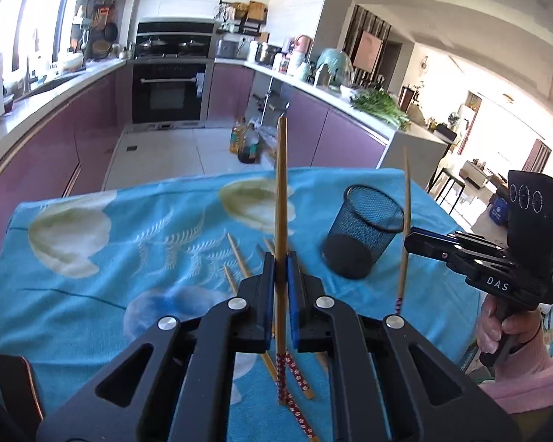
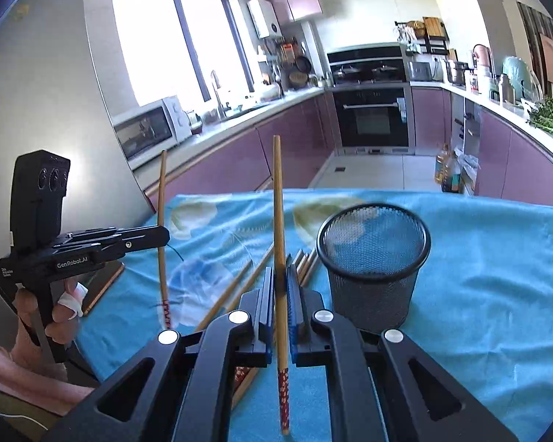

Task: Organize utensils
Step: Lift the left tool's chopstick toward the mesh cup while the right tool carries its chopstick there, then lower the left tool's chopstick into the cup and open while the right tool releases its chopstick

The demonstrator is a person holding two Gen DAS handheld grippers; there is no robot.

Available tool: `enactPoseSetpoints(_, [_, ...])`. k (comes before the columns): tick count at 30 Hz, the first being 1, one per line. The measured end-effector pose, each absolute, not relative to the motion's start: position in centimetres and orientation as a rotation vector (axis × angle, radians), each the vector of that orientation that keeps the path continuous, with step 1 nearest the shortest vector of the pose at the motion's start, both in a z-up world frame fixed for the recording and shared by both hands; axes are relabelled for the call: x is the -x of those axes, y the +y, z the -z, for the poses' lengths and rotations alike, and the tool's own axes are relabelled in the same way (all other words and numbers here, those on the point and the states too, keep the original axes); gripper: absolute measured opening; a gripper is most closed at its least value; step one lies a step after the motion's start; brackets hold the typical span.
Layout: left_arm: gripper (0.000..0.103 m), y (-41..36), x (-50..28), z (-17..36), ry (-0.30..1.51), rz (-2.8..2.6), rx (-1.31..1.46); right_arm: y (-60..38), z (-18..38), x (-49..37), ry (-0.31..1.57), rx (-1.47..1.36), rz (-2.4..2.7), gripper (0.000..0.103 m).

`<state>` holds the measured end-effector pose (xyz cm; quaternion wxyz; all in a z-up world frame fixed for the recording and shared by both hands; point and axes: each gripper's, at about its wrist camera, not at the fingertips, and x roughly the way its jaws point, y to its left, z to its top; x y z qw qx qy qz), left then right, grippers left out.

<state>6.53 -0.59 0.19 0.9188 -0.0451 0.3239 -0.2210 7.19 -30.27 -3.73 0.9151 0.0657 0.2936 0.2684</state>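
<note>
Two chopsticks are being held up off the tabletop, one per gripper. Your left gripper is clenching its fingers on a chopstick, standing approx. upright w/ patterned end down. Your right gripper is likewise gripping another chopstick, also near vertical. Mesh cup is standing upright on the blue cloth, just right of both grippers. Remaining chopsticks are lying loose on the cloth beneath, left of the cup.
</note>
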Motion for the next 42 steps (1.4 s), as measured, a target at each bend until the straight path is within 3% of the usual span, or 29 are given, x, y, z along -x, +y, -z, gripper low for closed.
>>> enactPoseSetpoints(26, [0.007, -9.7, -11.3, -12.9, 0.449, 0.648, 0.159, -35.5, -4.9, -10.3, 0.352, -0.125, -0.504, 0.005])
enactPoseSetpoints(33, [0.007, -12.9, -13.8, -11.6, 0.506, 0.637, 0.118, -36.0, -3.7, -12.3, 0.383, -0.138, -0.493, 0.003])
enactPoseSetpoints(42, [0.007, -15.4, -17.6, -6.1, 0.623, 0.62, 0.058, -35.4, 0.0, -15.0, 0.513, -0.144, -0.488, 0.005])
